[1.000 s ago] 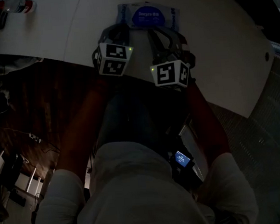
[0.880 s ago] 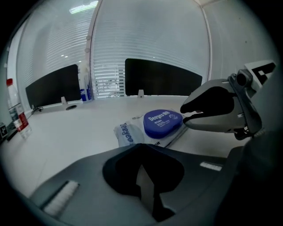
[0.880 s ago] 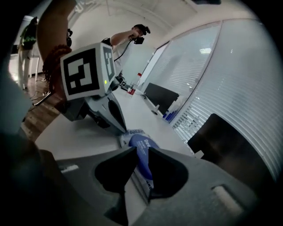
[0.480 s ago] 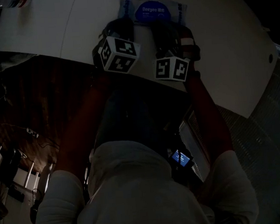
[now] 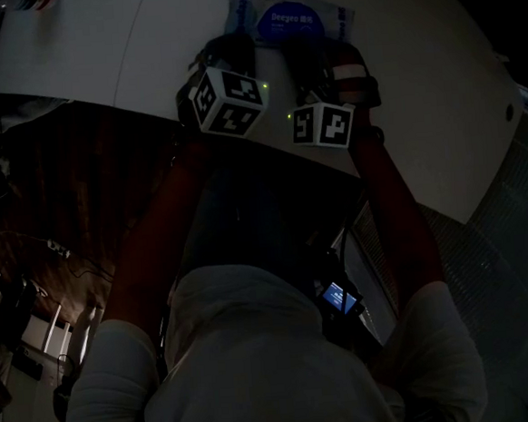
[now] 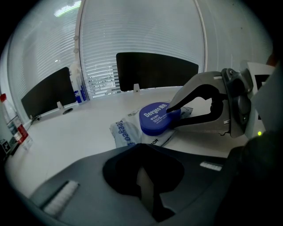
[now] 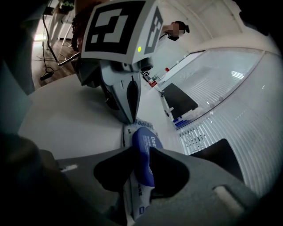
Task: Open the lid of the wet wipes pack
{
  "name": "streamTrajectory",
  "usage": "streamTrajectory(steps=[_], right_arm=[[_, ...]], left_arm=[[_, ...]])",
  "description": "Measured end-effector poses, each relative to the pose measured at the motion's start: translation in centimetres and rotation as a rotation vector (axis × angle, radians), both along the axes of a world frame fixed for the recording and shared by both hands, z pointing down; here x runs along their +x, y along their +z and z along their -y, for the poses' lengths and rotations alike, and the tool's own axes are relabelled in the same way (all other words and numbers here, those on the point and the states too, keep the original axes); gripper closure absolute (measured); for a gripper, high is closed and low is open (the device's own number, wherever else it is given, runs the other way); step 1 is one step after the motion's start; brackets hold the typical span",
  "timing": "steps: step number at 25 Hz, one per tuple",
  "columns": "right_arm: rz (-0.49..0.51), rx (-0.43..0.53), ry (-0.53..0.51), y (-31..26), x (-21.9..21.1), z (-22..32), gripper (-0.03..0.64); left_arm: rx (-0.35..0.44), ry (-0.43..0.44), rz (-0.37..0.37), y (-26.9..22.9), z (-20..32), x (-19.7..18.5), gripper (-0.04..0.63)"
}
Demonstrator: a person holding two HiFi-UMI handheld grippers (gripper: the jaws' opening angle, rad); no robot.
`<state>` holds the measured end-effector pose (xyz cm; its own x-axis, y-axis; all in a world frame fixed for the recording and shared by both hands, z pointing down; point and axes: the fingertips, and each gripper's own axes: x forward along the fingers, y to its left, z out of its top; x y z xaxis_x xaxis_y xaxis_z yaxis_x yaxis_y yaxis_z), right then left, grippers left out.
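Observation:
The wet wipes pack (image 5: 287, 20) lies flat on the white table (image 5: 439, 128), its round blue lid (image 6: 157, 118) on top. My right gripper (image 7: 141, 154) is rolled onto its side and its jaws are opening with the lid (image 7: 146, 154) between them. One fingertip (image 6: 170, 108) rests on the lid's top, while the other finger runs along its rim. My left gripper (image 7: 128, 117) looks shut, its tip down on the pack's (image 7: 140, 126) near end. In its own view, the left gripper (image 6: 143, 176) shows only a thin slit between the dark jaws.
Bottles (image 6: 76, 84) and a red-capped one (image 6: 8, 114) stand along the table's far left. Dark screens (image 6: 154, 70) line the far edge before window blinds. The person's legs fill the lower head view, and the table's curved edge (image 5: 482, 206) runs down at the right.
My right gripper has rolled about its own axis and sunk closer to the pack, its marker cube now turned. The left gripper has barely shifted.

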<state>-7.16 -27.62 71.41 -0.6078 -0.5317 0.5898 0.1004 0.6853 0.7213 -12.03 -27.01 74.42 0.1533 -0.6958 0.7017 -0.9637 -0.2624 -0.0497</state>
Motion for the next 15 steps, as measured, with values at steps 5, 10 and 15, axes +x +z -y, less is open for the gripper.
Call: streamTrajectory(steps=[5, 10, 15], right_arm=[[0.015, 0.038, -0.005, -0.9, -0.2, 0.2, 0.517], [0.061, 0.08, 0.001, -3.5, -0.4, 0.8, 0.52], [0.098, 0.137, 0.021, -6.2, -0.9, 3.5, 0.523]], left_arm=[[0.002, 0.005, 0.004, 0.0, 0.0, 0.1, 0.594], [0.001, 0.007, 0.003, 0.1, 0.0, 0.1, 0.594], [-0.002, 0.006, -0.002, 0.0, -0.1, 0.2, 0.593]])
